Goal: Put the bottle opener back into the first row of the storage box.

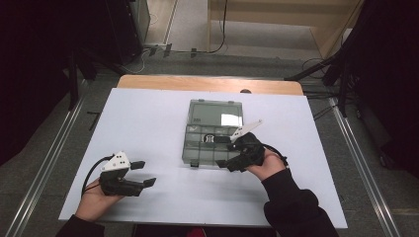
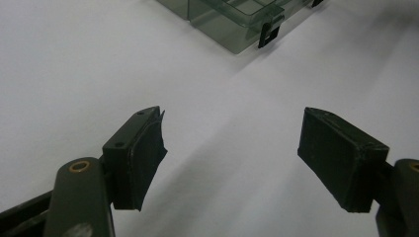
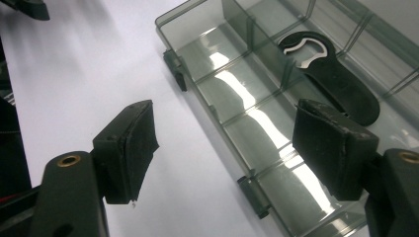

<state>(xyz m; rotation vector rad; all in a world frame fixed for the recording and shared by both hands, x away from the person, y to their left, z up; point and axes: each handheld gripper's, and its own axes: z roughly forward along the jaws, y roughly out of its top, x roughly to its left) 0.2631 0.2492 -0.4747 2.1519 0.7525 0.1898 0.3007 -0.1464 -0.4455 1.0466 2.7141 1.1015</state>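
While I watch from the high view, my right gripper (image 1: 236, 152) hangs empty, jaws apart, at the near right edge of the open organiser box (image 1: 213, 132) on the desk (image 1: 148, 118); nudging that edge could skid the light box. From the left gripper view, my left gripper (image 2: 232, 153) hovers spread and empty over bare desk, too far off to steady the box (image 2: 237, 19). From the right gripper view, the bottle opener (image 3: 328, 74) lies flat in a compartment (image 3: 316, 69); the dividers could block my jaws.
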